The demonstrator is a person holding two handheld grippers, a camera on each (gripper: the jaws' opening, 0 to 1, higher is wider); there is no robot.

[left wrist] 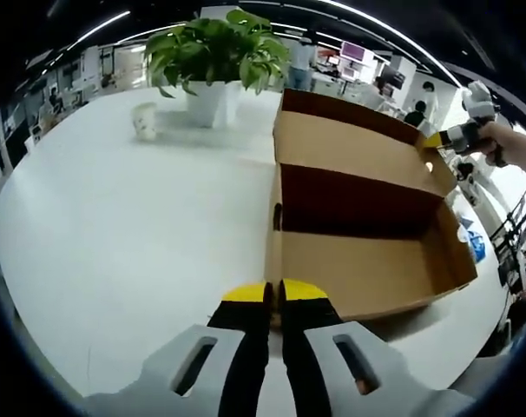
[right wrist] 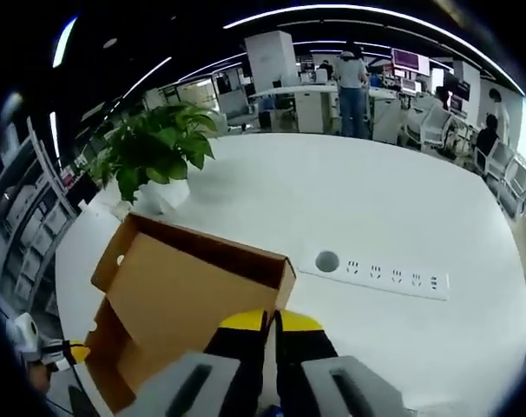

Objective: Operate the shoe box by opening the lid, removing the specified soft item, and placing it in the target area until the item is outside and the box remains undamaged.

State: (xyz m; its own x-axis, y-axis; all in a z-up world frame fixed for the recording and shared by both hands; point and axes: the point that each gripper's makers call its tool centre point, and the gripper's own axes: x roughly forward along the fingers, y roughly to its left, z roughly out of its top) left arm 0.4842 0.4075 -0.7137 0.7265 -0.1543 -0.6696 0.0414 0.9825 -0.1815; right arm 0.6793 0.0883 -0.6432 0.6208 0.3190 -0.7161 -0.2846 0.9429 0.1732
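Black gripper jaws, yellow tips (white slotted housings)

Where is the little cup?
In the left gripper view the cup stands on the white table, upper left, just left of the potted plant and apart from the box.

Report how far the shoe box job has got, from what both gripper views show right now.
Done: the lid of the shoe box stands open. In hand: the right gripper is shut on the lid's edge; the left gripper is closed at the box's near wall, apparently steadying it. Left: the box interior that shows looks bare, with no soft item to be seen there or on the table, so removal and placing cannot be confirmed.
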